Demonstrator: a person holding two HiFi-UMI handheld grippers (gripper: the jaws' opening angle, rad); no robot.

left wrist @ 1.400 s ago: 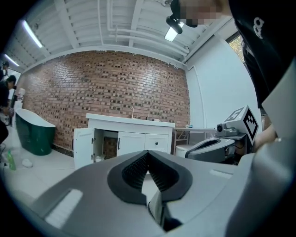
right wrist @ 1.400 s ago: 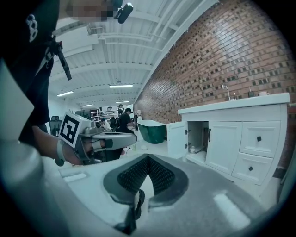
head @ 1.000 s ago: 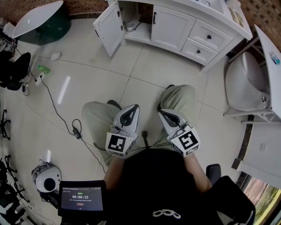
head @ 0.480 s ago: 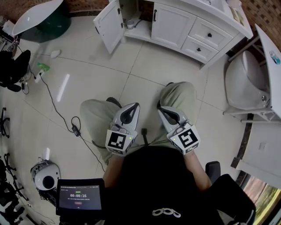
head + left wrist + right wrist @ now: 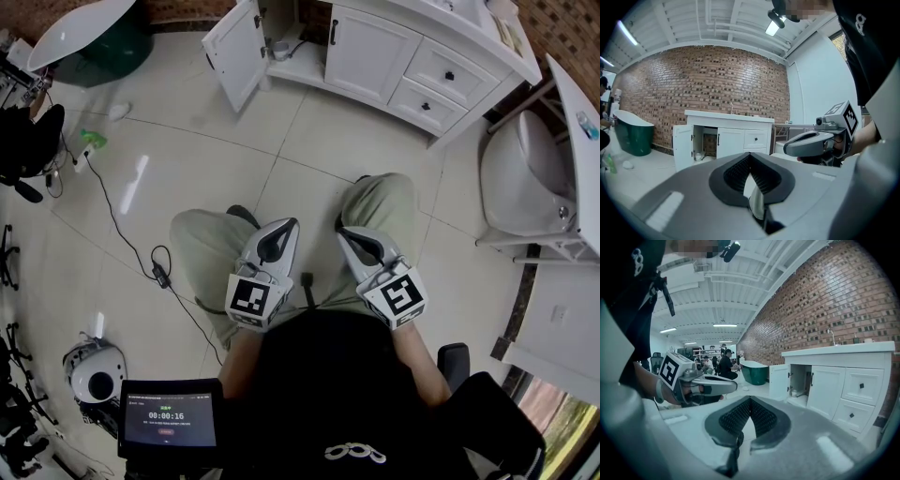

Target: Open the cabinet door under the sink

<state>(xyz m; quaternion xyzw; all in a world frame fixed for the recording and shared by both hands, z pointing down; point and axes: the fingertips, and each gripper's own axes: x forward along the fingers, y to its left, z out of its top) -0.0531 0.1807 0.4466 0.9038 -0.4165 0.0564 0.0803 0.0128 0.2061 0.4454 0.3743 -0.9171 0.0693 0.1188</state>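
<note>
The cabinet door [image 5: 234,52] stands swung open, well ahead of us and leftward across the floor [image 5: 309,141]. Our left gripper [image 5: 280,230] lies nearer it than our right gripper [image 5: 350,237]; both rest on our knees [image 5: 202,246], jaws together, empty.

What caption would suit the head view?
Person holds left gripper and right gripper, shut, over lap; white vanity with cabinet door open ahead.

Overhead; two low views toward cabinet [image 5: 733,140]

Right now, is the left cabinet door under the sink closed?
No, the left cabinet door stands swung wide open, away from the white vanity.
</note>
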